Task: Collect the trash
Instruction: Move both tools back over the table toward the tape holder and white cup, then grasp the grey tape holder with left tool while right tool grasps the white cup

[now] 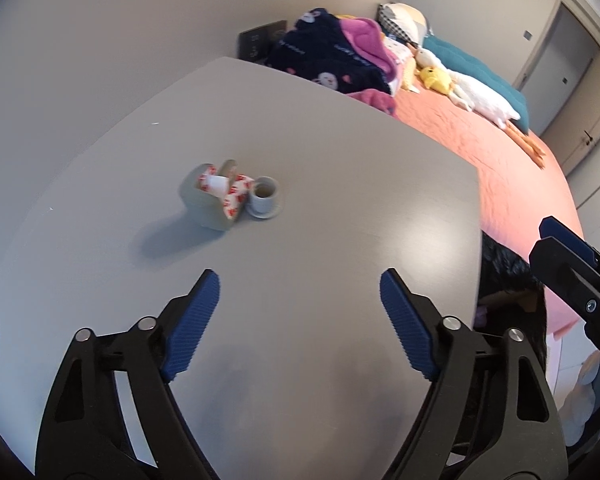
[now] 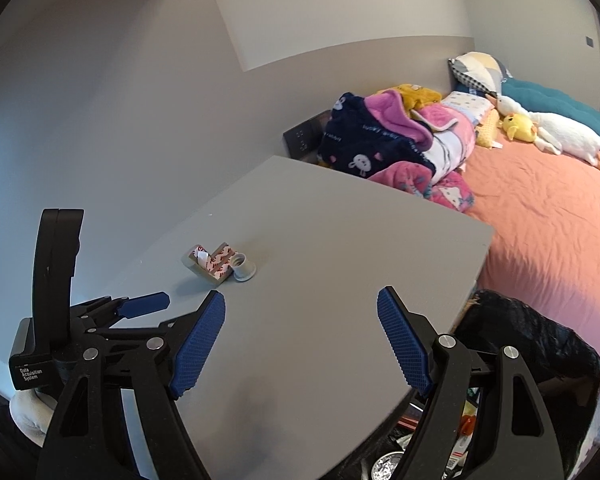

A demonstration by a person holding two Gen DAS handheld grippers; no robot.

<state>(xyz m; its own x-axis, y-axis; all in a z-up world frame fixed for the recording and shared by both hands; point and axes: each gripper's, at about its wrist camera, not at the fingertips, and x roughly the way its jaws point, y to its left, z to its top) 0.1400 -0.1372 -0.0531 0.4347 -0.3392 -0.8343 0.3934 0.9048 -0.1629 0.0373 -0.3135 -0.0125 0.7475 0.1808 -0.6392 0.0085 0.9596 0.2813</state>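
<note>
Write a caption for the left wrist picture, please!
Open left gripper hovers over a grey table, facing a small box and cup.

Smooth matt table (image 1: 340, 184), ribbed tongs pads (image 1: 195, 320)

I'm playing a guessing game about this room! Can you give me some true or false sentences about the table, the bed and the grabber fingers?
1. A small cup stands on the grey table. True.
2. The cup is lying on its side. False: it stands upright on a little saucer.
3. The left gripper is squeezing the cup. False: its fingers are apart with nothing between them, and the cup is farther up the table.
4. A red-and-white wrapper sits right beside the cup. True.
5. The bed cover is green. False: it is orange-pink.
6. A black trash bag sits beside the table. True.
</note>
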